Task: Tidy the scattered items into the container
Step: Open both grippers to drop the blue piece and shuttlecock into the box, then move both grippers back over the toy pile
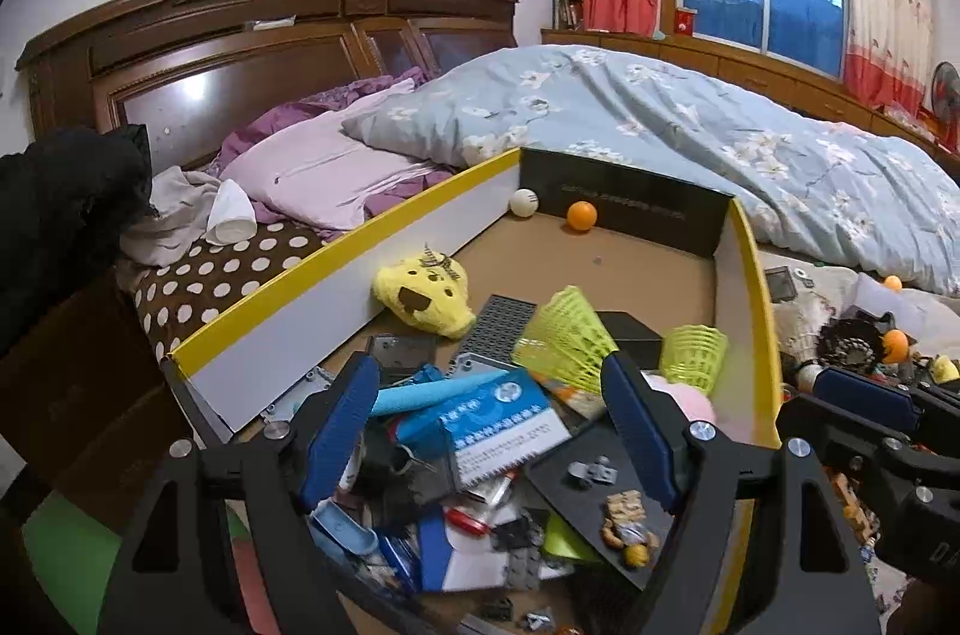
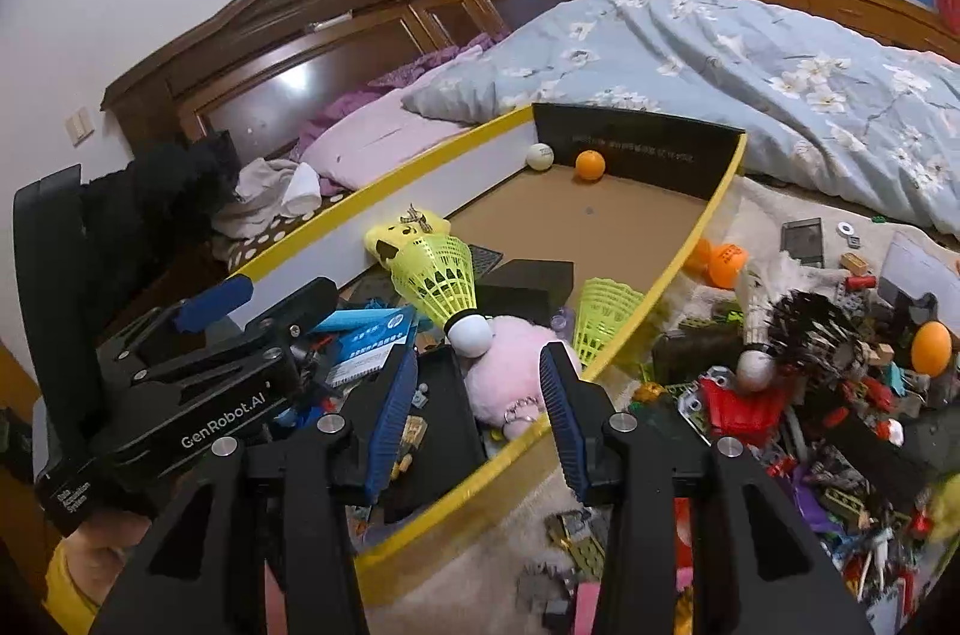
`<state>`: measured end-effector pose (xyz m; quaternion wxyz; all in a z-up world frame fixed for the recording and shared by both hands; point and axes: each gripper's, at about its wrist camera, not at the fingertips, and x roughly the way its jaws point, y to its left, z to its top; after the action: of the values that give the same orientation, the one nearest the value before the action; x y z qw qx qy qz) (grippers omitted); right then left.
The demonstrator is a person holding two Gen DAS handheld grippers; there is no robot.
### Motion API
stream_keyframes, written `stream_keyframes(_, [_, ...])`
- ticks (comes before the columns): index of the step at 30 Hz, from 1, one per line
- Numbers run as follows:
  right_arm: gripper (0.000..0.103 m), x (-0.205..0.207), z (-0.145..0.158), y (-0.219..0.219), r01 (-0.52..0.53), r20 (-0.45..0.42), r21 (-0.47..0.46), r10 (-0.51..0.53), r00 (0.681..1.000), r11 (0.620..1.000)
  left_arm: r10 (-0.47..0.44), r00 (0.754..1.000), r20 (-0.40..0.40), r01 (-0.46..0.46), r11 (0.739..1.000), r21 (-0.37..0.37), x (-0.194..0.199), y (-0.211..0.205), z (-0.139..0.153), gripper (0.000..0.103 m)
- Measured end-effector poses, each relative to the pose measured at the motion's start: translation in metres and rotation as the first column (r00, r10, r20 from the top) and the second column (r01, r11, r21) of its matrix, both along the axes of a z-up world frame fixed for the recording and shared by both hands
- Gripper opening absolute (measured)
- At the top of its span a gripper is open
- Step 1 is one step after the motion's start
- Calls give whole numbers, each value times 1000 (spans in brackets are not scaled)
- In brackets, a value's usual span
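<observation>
While both grippers hang over the near end of the box (image 2: 690, 245), a yellow-green shuttlecock (image 2: 441, 281) is in mid-air just above the pink plush (image 2: 510, 377), white cork pointing down, touching neither finger. The right gripper (image 2: 477, 395) stands wide apart and holds nothing; in the left wrist view the left gripper (image 1: 489, 425) is likewise spread wide and holds nothing, above a blue-and-white booklet (image 1: 504, 425) and a heap of small parts. A second shuttlecock (image 2: 603, 317) leans inside the box's right wall. Toward the upper middle of the right wrist view, a white ball (image 2: 539, 156) and an orange ball (image 2: 590, 165) lie in the far corner. A yellow plush (image 1: 423, 296) rests against the left wall. At the right, a pile of toys (image 2: 828, 395) is strewn over the bed (image 2: 750, 53), outside the box.
</observation>
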<state>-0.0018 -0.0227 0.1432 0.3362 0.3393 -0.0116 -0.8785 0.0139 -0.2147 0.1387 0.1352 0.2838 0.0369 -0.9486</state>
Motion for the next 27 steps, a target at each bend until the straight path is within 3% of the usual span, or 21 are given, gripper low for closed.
stream_keyframes(14, [44, 43, 14, 81, 113, -43, -18, -114, 993, 993, -157, 987, -40, 158, 987, 23, 30, 69, 16, 78])
stream_keyframes(27, [44, 84, -23, 183, 299, -63, 118, -293, 954, 947, -374, 928, -1, 372, 923, 98, 51, 148, -20, 78])
